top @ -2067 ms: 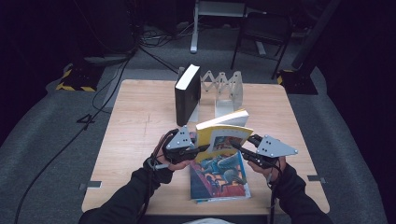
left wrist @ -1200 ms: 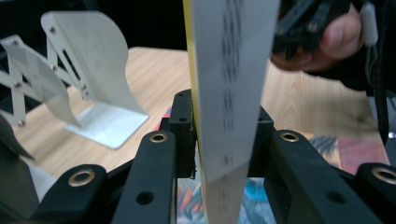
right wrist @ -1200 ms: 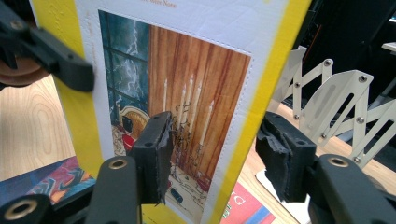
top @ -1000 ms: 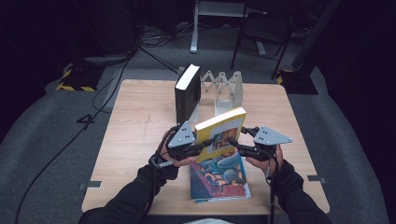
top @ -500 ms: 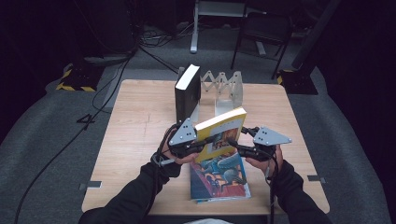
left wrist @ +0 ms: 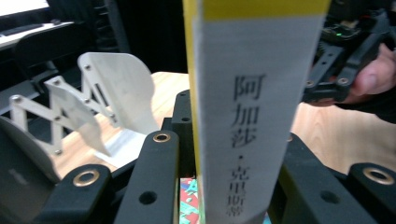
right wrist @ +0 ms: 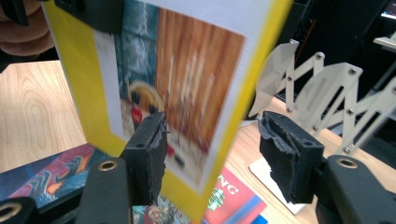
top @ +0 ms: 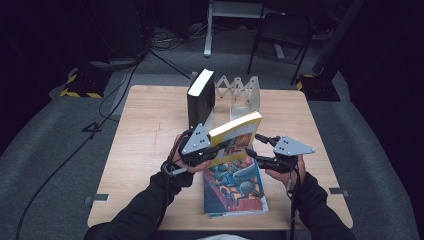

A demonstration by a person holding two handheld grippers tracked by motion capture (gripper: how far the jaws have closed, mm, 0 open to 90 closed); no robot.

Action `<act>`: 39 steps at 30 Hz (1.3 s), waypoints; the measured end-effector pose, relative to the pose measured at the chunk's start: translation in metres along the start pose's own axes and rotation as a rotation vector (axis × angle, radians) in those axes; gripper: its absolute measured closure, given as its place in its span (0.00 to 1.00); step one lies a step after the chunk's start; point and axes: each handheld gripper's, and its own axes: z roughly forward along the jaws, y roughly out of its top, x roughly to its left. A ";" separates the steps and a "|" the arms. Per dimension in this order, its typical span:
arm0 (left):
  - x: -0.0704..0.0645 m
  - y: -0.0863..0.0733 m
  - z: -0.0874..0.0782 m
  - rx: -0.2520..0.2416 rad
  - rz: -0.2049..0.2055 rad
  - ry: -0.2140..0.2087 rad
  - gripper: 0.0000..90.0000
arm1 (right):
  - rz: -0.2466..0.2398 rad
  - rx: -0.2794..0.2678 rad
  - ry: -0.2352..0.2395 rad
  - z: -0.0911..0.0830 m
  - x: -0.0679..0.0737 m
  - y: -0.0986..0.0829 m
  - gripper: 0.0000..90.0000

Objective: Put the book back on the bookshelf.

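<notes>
Dark studio floor with cables and a chair behind; wooden desk [top: 150, 150] at centre. Item one: yellow book [top: 236, 136], held tilted above the desk, its white spine with printed characters upright between the jaws of the left gripper [top: 200, 150], which is clenched on it. Item two: right gripper [top: 262, 150], jaws spread — the book's front cover edge stands between them, the left pad close to or touching the cover, the right pad well apart from it, so nothing is clamped on this side. Item three: colourful book [top: 235, 187], lying flat on the desk just below the lifted one, near the front edge. Item four: white accordion rack [top: 240, 92] at the far side of the desk, its dividers fanned; a thick black book [top: 200, 97] stands upright at its left end, and the remaining slots look empty. Step in hand, as judged: the yellow book is up off the desk and being turned upright, with the rack as its likely destination. Next move calls for the right gripper to close on the free cover edge or steady it, then both hands to carry the book forward and lower it, spine up or outward, into a slot beside the black book — without nudging that book over.
</notes>
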 end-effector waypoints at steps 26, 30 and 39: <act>0.051 -0.025 -0.019 0.079 -0.050 0.366 0.83 | 0.026 0.114 0.037 -0.004 -0.004 -0.024 0.45; 0.054 -0.034 -0.007 0.113 -0.081 0.409 0.83 | 0.019 0.126 0.041 -0.002 -0.002 -0.025 0.45; 0.059 -0.044 0.011 0.127 -0.140 0.508 0.83 | 0.011 0.138 0.041 0.000 -0.001 -0.026 0.45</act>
